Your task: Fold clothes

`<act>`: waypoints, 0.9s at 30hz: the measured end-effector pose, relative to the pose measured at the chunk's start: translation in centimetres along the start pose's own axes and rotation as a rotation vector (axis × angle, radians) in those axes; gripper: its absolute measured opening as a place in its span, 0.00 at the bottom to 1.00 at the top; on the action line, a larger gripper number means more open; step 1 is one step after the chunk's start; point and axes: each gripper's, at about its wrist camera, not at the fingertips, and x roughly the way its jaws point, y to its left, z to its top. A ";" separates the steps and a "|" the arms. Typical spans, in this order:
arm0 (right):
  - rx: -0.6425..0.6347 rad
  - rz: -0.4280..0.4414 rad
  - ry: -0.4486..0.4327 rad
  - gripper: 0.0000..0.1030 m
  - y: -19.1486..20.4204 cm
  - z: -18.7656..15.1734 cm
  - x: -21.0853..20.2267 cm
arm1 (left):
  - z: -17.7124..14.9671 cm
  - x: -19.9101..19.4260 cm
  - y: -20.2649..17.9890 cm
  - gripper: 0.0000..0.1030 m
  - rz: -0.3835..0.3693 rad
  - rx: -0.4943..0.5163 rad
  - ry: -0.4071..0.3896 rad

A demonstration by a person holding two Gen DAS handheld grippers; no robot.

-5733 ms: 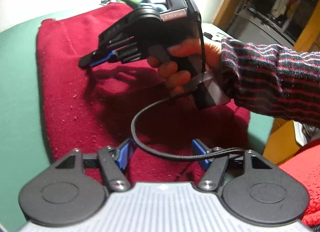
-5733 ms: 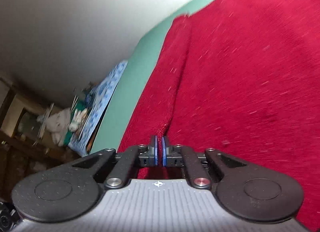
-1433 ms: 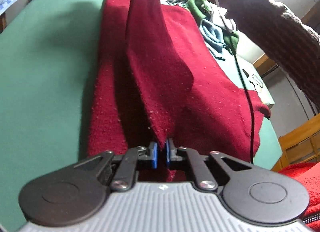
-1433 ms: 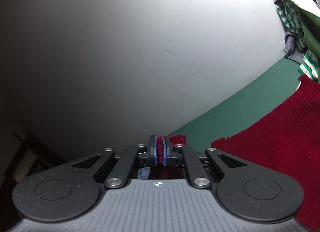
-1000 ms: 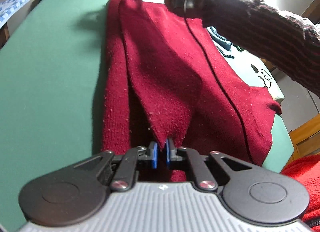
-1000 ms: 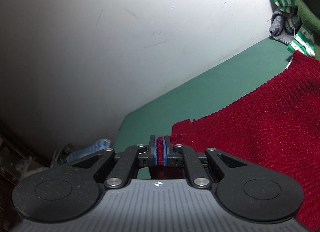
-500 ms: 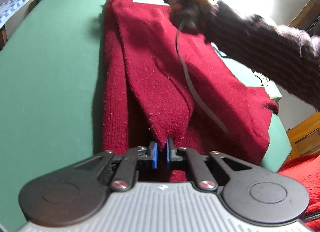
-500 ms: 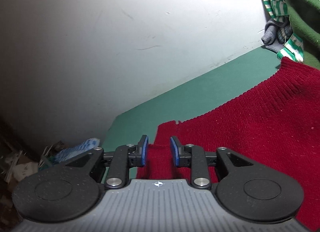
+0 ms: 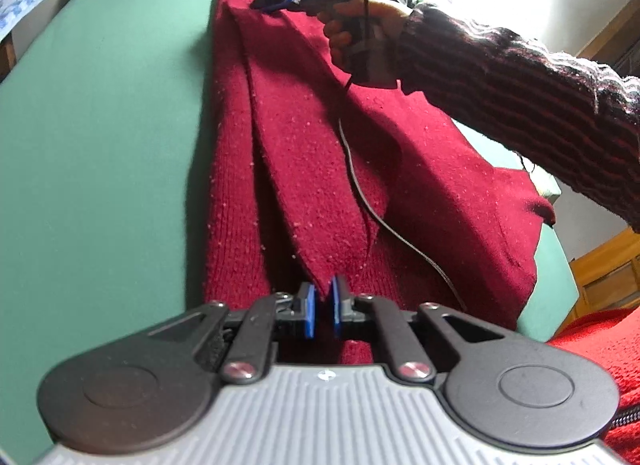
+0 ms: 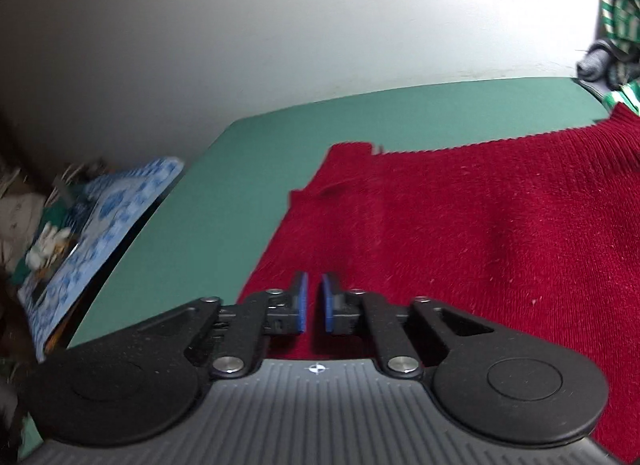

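Left gripper [image 9: 323, 307] low at the near hem, pads pinching a fold of the red sweater [image 9: 320, 153] spread on the green table [image 9: 100, 125]. Further out, right gripper [image 10: 312, 305] hovering over the far corner, pads slightly apart, gripping nothing, striped sleeve [image 9: 520, 81] reaching across.

Right gripper [image 10: 312, 301] jaws slightly parted, nothing between them — above red sweater [image 10: 460, 237] lying flat on green counter [image 10: 224, 201].
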 end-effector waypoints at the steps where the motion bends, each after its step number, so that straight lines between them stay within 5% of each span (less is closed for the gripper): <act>1: 0.019 0.001 -0.002 0.04 -0.1 0.1 -0.2 | 0.0 -0.2 0.0 0.05 0.001 0.001 -0.005; 2: 0.039 0.018 -0.003 0.13 -0.1 0.2 -0.8 | 0.0 -0.4 0.0 0.05 0.002 0.002 -0.011; 8: -0.067 0.224 0.050 0.15 0.5 -3.5 -8.7 | 0.3 -0.8 0.2 0.05 -0.003 0.020 -0.021; 14: -0.098 0.249 0.129 0.38 -0.4 -11.0 -16.6 | 1.3 -2.3 -0.2 0.05 -0.079 0.052 -0.034; 16: -0.042 0.262 0.150 0.39 -1.0 -13.0 -18.1 | 1.5 -2.3 -0.1 0.05 -0.113 0.126 0.017; 27: 0.076 0.200 0.062 0.40 -0.1 -17.8 -21.0 | 1.4 -1.1 2.2 0.06 -0.166 0.101 0.102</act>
